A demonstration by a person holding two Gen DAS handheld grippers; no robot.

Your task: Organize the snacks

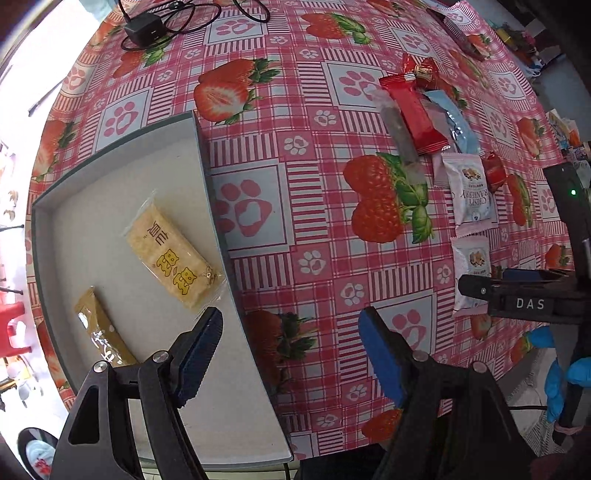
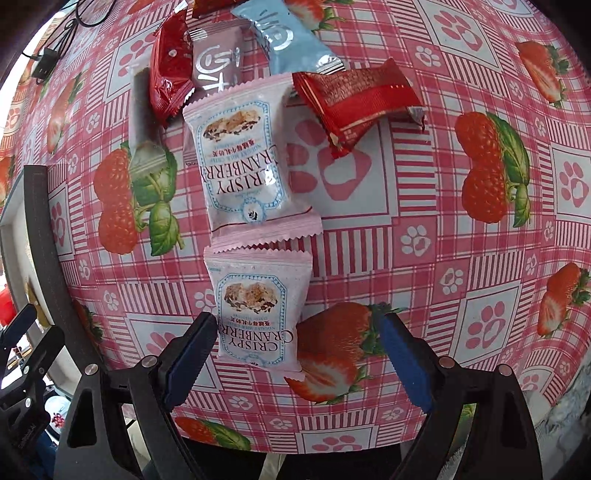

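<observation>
Strawberry tablecloth [image 1: 314,155], black charger [image 1: 144,31]

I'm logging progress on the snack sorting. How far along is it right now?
Early. Done: two snacks lie in the grey tray, a yellow cracker pack and a brown bar. In hand: nothing; the left claw is open, and the right claw is open around the nearest cranberry packet. Left: that packet, a second cranberry packet, and the red, blue and clear wrappers behind.

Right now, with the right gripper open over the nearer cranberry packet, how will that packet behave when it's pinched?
The nearer cranberry packet looks puffed, so it will probably give and crinkle between the right gripper fingers. Its glossy film may be slippery. It seems light and lies flat on the tablecloth, so a nudge would likely slide it, not roll it.
</observation>
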